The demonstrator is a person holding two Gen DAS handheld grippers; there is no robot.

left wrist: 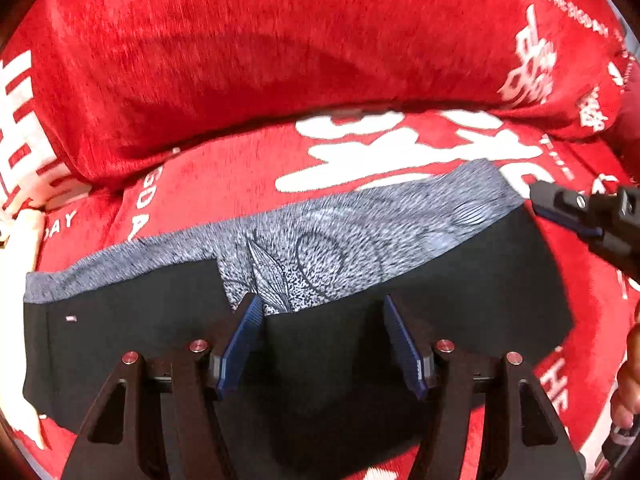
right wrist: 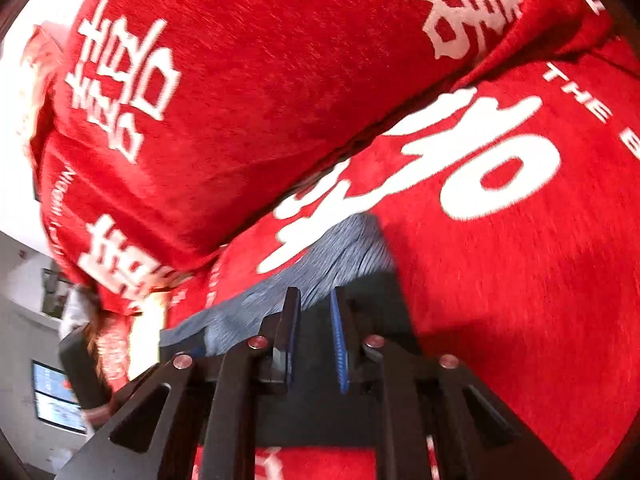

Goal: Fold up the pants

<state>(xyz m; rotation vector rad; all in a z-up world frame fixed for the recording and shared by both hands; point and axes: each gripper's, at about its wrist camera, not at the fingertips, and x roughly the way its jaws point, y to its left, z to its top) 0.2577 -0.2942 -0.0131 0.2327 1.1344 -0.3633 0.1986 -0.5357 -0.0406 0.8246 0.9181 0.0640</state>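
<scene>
The pants (left wrist: 320, 320) are lying flat across the seat of a sofa (left wrist: 240, 168) that is wearing a red cover printed with large white characters and lettering, and the backrest cushion (left wrist: 248, 60) is rising just behind them. They are showing a broad black panel toward the camera and a grey band with a fine black-and-white leaf and swirl pattern along the far edge, with a small pale tag sitting near the black panel's left end. In the left wrist view the left gripper (left wrist: 322, 322) is hovering over the middle of the black panel, its jaws standing wide apart with nothing between the blue ribbed pads (left wrist: 240, 344); whether the tips are touching the cloth is not clear. The right gripper (left wrist: 568, 210) is showing at the right edge of that view, next to the pants' far right corner where grey band and black panel are meeting. In the right wrist view the right gripper (right wrist: 314, 312) is pointing at that same corner of the pants (right wrist: 352, 248), its jaws standing narrow with a slim gap between the pads, and black fabric is lying under and behind them; I cannot tell whether any cloth is caught between them.
</scene>
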